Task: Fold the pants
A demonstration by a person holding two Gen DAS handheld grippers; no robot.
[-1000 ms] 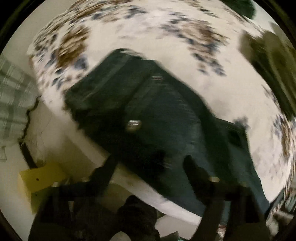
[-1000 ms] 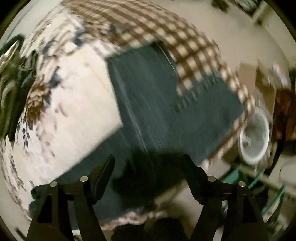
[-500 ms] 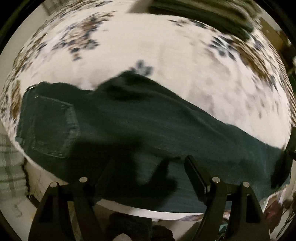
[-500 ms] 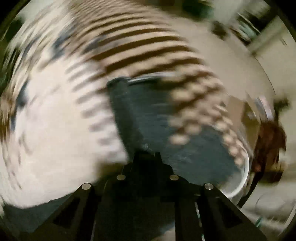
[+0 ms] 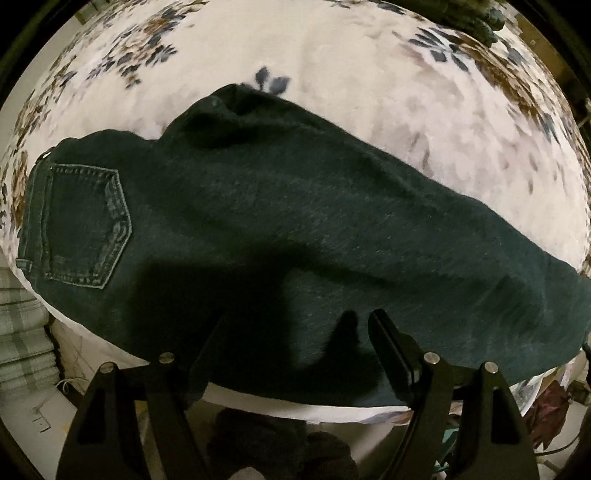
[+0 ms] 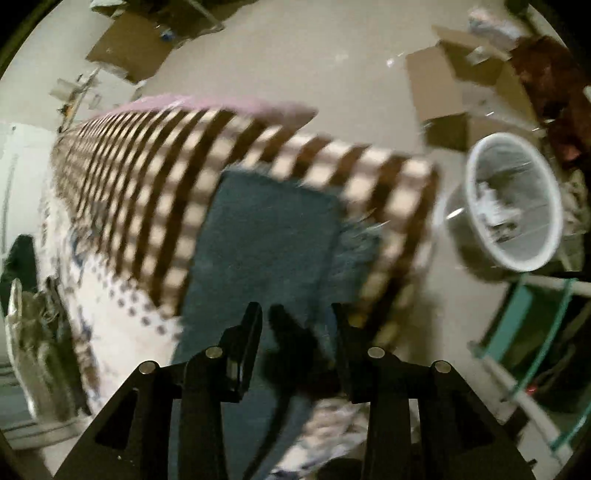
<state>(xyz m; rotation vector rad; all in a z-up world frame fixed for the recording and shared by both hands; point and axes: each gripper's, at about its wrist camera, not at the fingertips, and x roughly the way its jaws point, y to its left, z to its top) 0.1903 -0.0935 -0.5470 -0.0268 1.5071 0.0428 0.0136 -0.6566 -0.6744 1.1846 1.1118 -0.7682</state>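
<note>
The dark pants (image 5: pixel 295 221) lie flat along the near edge of the flower-print bed (image 5: pixel 351 74), pocket end left, while the left tool (image 5: pixel 295 325) and right tool (image 6: pixel 295 317) hover over them, both spread apart, gripping nothing.

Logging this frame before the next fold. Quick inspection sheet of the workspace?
Surface: bed with floral cover; checked blanket along its far part.
Job's things: dark jeans lie flat, back pocket up; hem end on the checked blanket.
Clutter: dark clothing at the bed's far edge.
Grippers: left gripper open above the jeans' near edge; right gripper open at the hem end.
Cables: nothing seen.
Surroundings: white bin, cardboard boxes, teal frame on the floor.
</note>
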